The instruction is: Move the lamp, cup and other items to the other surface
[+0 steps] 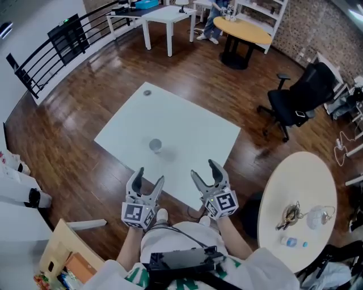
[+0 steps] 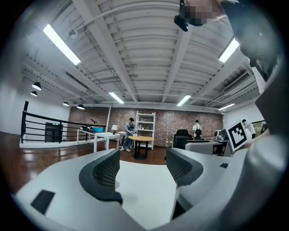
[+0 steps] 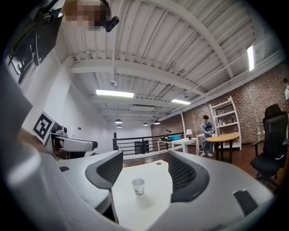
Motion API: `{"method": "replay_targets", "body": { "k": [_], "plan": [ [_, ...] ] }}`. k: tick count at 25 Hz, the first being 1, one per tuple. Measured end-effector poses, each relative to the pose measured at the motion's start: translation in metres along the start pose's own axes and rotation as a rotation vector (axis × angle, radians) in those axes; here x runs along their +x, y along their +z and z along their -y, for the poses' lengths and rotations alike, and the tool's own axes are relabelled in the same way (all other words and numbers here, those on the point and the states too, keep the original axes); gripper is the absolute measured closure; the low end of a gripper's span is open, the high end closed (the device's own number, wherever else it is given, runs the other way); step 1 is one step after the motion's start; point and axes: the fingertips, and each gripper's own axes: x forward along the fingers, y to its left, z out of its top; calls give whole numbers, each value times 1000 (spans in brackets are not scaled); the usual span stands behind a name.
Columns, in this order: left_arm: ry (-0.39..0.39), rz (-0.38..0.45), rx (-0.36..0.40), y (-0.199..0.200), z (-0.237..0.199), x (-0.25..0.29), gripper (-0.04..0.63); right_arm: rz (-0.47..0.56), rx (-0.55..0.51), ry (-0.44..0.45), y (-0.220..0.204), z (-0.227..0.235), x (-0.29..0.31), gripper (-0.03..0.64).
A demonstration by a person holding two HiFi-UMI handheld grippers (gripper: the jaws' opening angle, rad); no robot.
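A paper cup [image 1: 155,145] stands upright near the middle of the square white table [image 1: 198,130]. A small round disc [image 1: 147,92] lies near that table's far corner. My left gripper [image 1: 150,177] and right gripper [image 1: 204,170] hover side by side over the table's near edge, both open and empty. In the right gripper view the cup [image 3: 138,186] shows beyond my right gripper [image 3: 142,173], well ahead of the pads. My left gripper [image 2: 142,169] frames bare tabletop. A round white table [image 1: 309,175] at the right bears a small white lamp [image 1: 319,216], a bunch of keys [image 1: 290,214] and a small bottle [image 1: 288,242].
A black office chair [image 1: 298,99] stands between the two tables at the right. Farther back are a round yellow table [image 1: 244,29], white tables [image 1: 167,16] and a black railing [image 1: 57,48]. A cardboard box [image 1: 62,257] sits at the lower left. People stand far off.
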Motion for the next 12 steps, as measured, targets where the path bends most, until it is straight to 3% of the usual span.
{"method": "replay_targets", "body": {
  "k": [8,12],
  "plan": [
    [100,-1,-61,-12,-55,-24,281,-138,24,105,-58,-39,67,258],
    [146,-36,-77,-17,-83,-35,281,-246,23,149,-97,-58,119,137]
  ]
}}
